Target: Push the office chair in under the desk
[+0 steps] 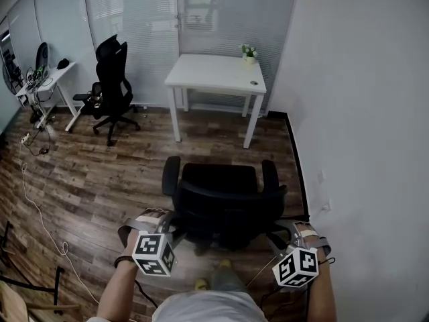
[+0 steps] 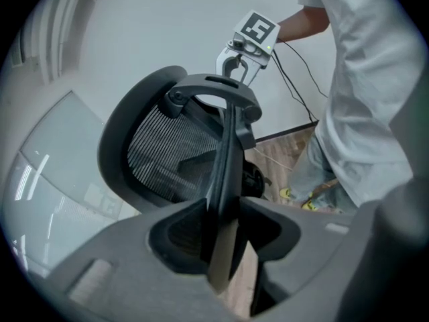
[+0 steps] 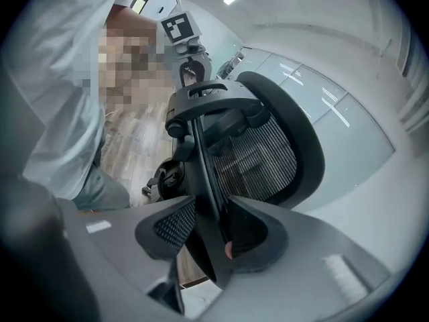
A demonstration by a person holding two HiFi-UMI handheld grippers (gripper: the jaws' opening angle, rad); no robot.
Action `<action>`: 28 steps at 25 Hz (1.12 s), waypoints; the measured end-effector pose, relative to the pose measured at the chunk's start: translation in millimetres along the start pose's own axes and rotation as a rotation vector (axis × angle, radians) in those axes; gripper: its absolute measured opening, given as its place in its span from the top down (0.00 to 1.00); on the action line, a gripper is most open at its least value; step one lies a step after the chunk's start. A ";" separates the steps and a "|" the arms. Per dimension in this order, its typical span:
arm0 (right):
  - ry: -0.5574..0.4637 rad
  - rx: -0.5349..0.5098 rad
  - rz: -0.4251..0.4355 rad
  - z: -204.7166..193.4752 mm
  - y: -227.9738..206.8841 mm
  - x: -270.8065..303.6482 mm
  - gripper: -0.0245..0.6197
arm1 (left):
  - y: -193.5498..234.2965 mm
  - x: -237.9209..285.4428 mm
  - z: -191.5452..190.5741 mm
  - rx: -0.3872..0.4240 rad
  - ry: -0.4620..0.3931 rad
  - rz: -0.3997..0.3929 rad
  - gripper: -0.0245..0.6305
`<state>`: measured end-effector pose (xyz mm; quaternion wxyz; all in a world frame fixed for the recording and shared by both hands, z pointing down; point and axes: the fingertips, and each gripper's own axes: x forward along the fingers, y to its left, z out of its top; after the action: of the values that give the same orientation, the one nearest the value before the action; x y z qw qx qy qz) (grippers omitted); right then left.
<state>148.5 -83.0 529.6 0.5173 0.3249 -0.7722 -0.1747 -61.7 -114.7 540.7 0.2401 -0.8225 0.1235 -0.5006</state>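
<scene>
office chair (image 1: 221, 203) seemingly clamped by grippers (image 1: 167, 221) (image 1: 281, 231)

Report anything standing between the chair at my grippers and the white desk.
Nothing visible does: the wood floor from the office chair to the white desk is bare, as is the gap under the desk. The second black chair stands far left, off the path.

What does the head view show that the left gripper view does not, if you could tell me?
Only the head view shows the white desk with a potted plant on it, and a second office chair far left. Only the left gripper view shows the backrest mesh and the left gripper clamped on the backrest's rim. Both show the office chair and the right gripper.
</scene>
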 end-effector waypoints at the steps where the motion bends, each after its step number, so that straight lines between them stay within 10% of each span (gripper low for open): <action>1: 0.000 0.002 0.002 1.1 -5.6 4.8 0.74 | 6.7 2.6 -2.0 -0.002 -0.001 0.002 0.74; 28: -0.030 0.003 0.023 -17.3 -203.7 159.7 0.73 | 216.4 122.4 -28.8 -0.053 -0.002 0.016 0.73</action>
<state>189.2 -339.1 522.6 0.5073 0.3143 -0.7837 -0.1726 -21.7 -361.6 533.0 0.2224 -0.8281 0.1429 -0.4944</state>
